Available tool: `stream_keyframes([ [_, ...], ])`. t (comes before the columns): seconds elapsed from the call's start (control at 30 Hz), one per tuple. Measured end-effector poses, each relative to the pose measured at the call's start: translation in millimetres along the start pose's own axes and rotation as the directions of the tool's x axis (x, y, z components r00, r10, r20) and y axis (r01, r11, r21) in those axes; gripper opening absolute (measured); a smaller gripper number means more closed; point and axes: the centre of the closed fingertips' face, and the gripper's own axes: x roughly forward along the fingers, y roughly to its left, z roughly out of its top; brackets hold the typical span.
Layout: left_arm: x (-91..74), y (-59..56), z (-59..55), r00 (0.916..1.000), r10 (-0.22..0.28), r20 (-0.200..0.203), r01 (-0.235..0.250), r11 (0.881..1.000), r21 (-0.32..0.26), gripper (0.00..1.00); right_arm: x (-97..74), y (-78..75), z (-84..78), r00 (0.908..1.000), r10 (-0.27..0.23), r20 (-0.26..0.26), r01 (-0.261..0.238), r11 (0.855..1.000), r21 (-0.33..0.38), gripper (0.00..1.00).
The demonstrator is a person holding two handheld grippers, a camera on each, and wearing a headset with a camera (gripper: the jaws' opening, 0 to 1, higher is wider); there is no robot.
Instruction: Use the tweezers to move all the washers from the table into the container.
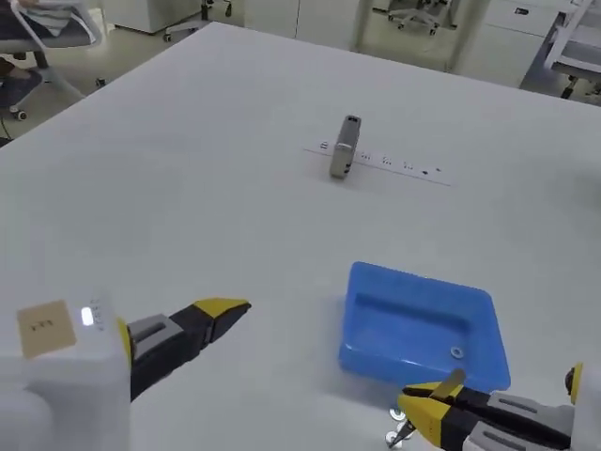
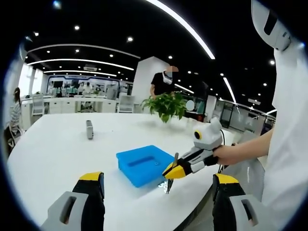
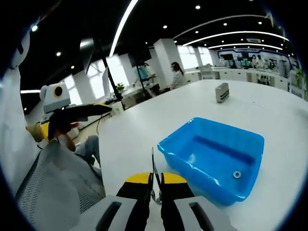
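A blue container (image 1: 423, 324) sits on the white table (image 1: 188, 188) with one small washer (image 1: 456, 352) inside near its front wall. My right gripper (image 1: 427, 399) hovers just in front of the container, shut on slim metal tweezers (image 1: 404, 427) that point down at the table. In the right gripper view the tweezers (image 3: 153, 175) stick up between the closed jaws, with the container (image 3: 216, 149) and washer (image 3: 237, 174) just beyond. My left gripper (image 1: 225, 312) is held to the left of the container, and in its own view the left gripper (image 2: 159, 192) is open with nothing between its jaws.
A small grey block (image 1: 345, 147) stands at the middle of the table beside a row of tiny marks (image 1: 394, 162), too small to identify. Office chairs (image 1: 42, 38) stand past the far left edge. A person (image 2: 163, 84) and a potted plant (image 2: 167, 105) are beyond the table.
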Motion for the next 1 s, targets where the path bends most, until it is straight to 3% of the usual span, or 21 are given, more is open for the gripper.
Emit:
stream_keyframes([
  [0.17, -1.2, -0.2, 0.6, 1.0, 0.008, 0.004, -0.008, 1.0, -0.004, 0.95, -2.6, 4.0, -2.2, 0.9999, 0.011, -0.012, -0.012, 1.0, -0.016, 0.03],
  [0.33, -0.7, -2.6, -0.1, 0.9999, 0.01, 0.003, -0.01, 1.0, -0.001, 0.95, -1.0, 16.0, -5.1, 0.998, 0.047, -0.043, -0.052, 0.992, -0.112, 0.04],
  [0.47, 1.2, -4.9, 0.7, 0.9999, 0.006, 0.009, -0.006, 1.0, 0.004, 0.95, 2.3, 21.9, -6.4, 0.9949, 0.056, -0.084, -0.073, 0.974, -0.215, 0.04],
  [0.6, 3.4, -7.1, 1.2, 1.0, -0.002, 0.008, 0.002, 1.0, 0.012, 0.95, 2.6, 24.1, -8.3, 0.995, 0.044, -0.09, -0.066, 0.961, -0.268, 0.03],
  [0.7, 3.3, -7.5, 2.4, 0.9999, -0.002, 0.011, 0.001, 1.0, 0.015, 0.95, 3.0, 29.0, -9.3, 0.9905, 0.073, -0.116, -0.109, 0.933, -0.342, 0.02],
  [0.9, -2.6, -8.0, 2.4, 0.9998, 0.013, 0.014, -0.013, 1.0, 0.02, 0.96, 1.5, 25.0, -2.3, 0.9894, 0.052, -0.136, -0.091, 0.949, -0.303, 0.01],
  [1.0, -7.3, -6.8, 0.4, 0.9997, 0.023, 0.009, -0.023, 0.999, 0.023, 0.95, -0.8, 29.2, 4.6, 0.9899, 0.056, -0.13, -0.087, 0.966, -0.243, 0.02],
])
